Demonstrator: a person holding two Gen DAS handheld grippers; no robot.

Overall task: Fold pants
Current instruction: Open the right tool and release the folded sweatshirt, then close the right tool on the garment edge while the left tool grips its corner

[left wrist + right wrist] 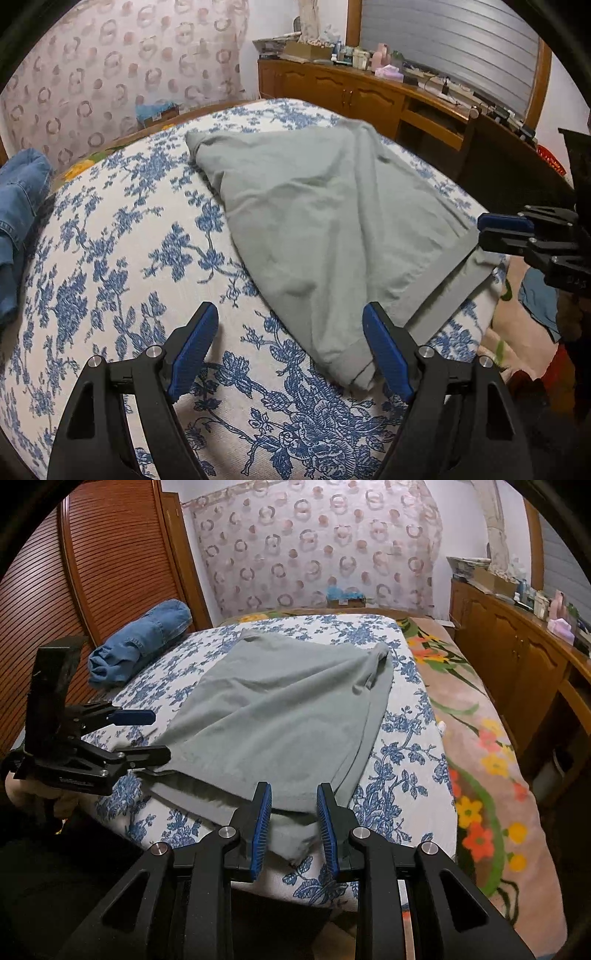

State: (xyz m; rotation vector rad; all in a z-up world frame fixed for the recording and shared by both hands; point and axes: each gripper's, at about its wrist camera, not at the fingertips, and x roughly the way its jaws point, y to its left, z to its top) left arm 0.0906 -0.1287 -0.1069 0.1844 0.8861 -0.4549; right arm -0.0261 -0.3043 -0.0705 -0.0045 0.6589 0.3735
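The grey-green pants [332,236] lie on the blue-flowered bedspread [122,266], laid flat and doubled so that one layer covers another. The cloth is matte, with shallow creases running lengthwise. A broad hem band shows along the near edge, where the lower layer sticks out past the upper one. The far end tapers to a bunched corner close to the far edge of the spread.

The left gripper [290,350] hangs over the near left corner of the pants with its jaws spread wide. Its right blue pad sits just beside the hem corner; no cloth lies between the pads. The right gripper [293,827] stands at the near right corner with its jaws part-way closed. Cloth lies in the gap between the blue pads, but whether the pads press on it cannot be told.

A small embossed mark shows on each gripper body; it is too small to read.

Rolled blue jeans [140,642] lie at the left edge of the bed, well apart from the pants. Bare bedspread lies open on both sides of the pants. A floral blanket [480,738] runs along the right side, next to a wooden sideboard [354,88] crowded with bottles and boxes.
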